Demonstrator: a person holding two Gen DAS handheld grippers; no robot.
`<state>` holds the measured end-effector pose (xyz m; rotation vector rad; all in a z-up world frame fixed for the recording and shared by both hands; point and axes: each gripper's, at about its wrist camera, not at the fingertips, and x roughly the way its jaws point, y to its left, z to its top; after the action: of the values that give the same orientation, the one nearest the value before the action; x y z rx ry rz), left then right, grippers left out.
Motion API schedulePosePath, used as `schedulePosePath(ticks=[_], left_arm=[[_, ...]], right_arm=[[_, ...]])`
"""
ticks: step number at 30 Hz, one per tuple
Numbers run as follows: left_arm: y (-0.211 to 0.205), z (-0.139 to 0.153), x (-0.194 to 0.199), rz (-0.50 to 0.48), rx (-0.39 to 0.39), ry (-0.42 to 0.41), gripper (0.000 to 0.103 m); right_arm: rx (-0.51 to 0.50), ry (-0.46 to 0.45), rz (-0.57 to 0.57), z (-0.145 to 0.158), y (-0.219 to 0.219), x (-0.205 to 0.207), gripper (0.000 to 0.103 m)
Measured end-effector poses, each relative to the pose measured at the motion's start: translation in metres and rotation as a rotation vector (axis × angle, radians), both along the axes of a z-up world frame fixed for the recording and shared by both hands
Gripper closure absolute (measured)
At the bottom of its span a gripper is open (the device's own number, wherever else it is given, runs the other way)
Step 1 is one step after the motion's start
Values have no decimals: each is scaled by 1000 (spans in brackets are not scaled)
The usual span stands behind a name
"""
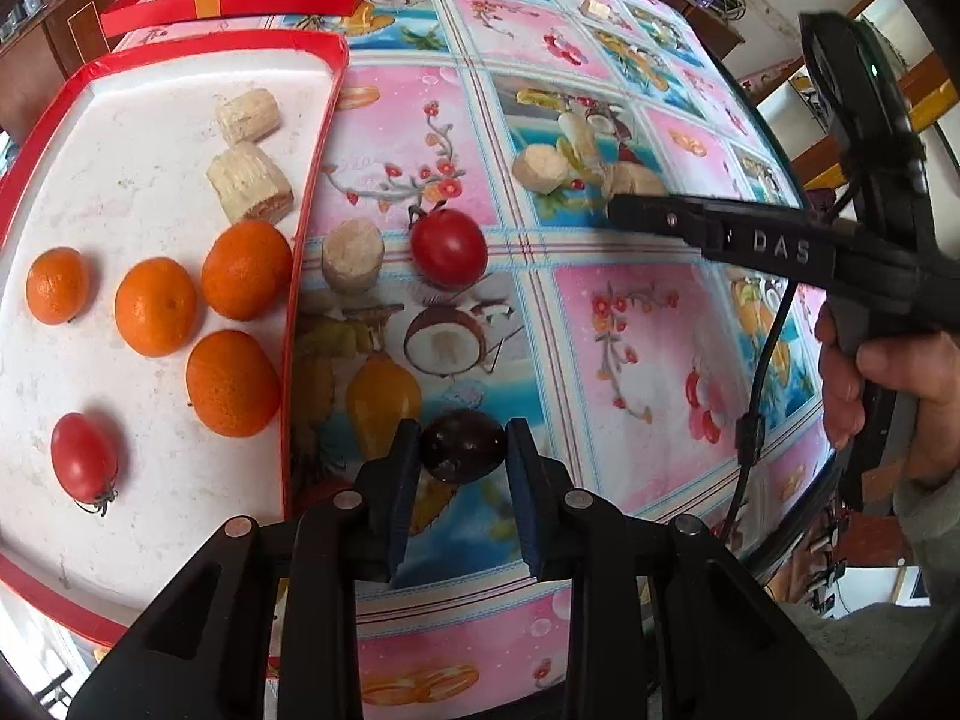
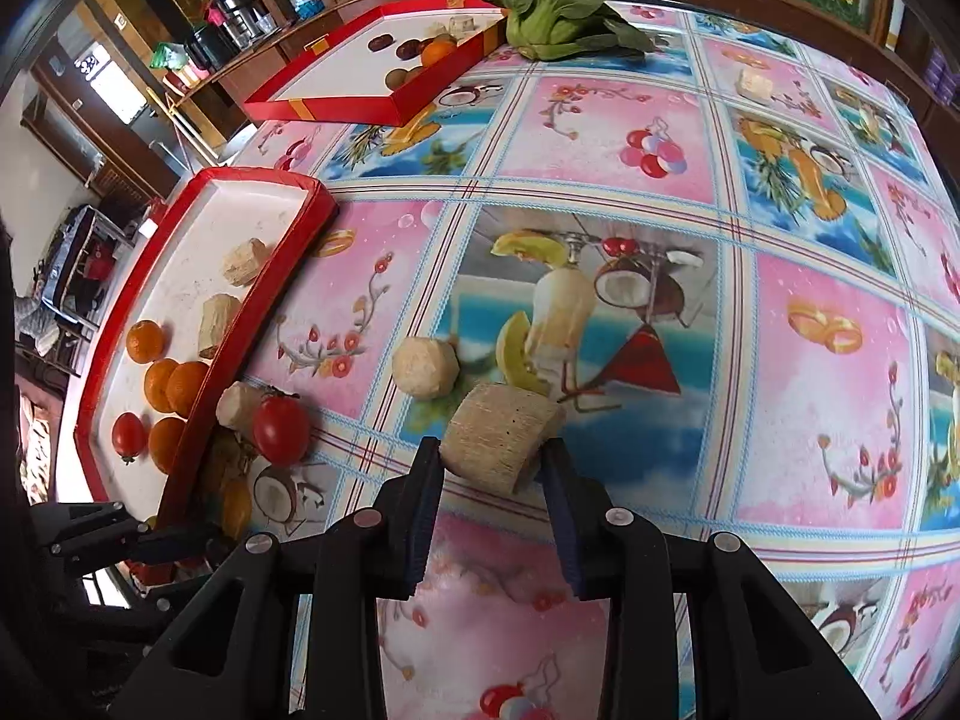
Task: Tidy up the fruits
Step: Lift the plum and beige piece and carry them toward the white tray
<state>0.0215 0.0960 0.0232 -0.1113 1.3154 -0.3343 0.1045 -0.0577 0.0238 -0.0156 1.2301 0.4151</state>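
Left hand-held gripper point(image 1: 462, 468): we see its jaws spread, a dark plum point(image 1: 462, 446) on the desk point(image 1: 630, 324) between the fingertips; contact on either side we cannot tell.
Right hand-held gripper point(image 2: 493, 468): jaws either side of a pale sugarcane chunk point(image 2: 501, 438); gripped or just bracketed, we cannot tell.
Just beyond the plum: red tomato point(image 1: 449, 247) and a cane stub point(image 1: 351, 255) on the desk, beside the tray wall.
Near tray point(image 1: 312, 138): red rim, white floor; holds four oranges point(image 1: 155, 306), one tomato point(image 1: 84, 457), two cane pieces point(image 1: 249, 180).
Beyond the right chunk: a rounder cane piece point(image 2: 426, 369), close by, not touching.
Far tray point(image 2: 336, 105): dark fruits, an orange, brownish ones.
Far edge: leafy greens point(image 2: 552, 6) beside that tray.
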Motion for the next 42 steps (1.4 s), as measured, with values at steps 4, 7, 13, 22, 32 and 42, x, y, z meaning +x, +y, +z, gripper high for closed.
schedulePosePath(ticks=[4, 7, 13, 22, 32, 42], left_arm=[[3, 8, 5, 14, -17, -14, 77], [5, 12, 7, 20, -12, -24, 77], [8, 20, 6, 23, 21, -45, 77], [19, 29, 1, 36, 63, -83, 77], [36, 31, -4, 58, 86, -95, 77], [52, 33, -6, 72, 93, -97, 77]], right_arm=[[9, 1, -4, 3, -4, -5, 69], [15, 1, 3, 6, -3, -8, 69], [21, -6, 36, 12, 8, -14, 69], [33, -20, 93, 22, 31, -17, 69], [45, -27, 144, 28, 58, -22, 69], [47, -25, 174, 29, 79, -26, 69]])
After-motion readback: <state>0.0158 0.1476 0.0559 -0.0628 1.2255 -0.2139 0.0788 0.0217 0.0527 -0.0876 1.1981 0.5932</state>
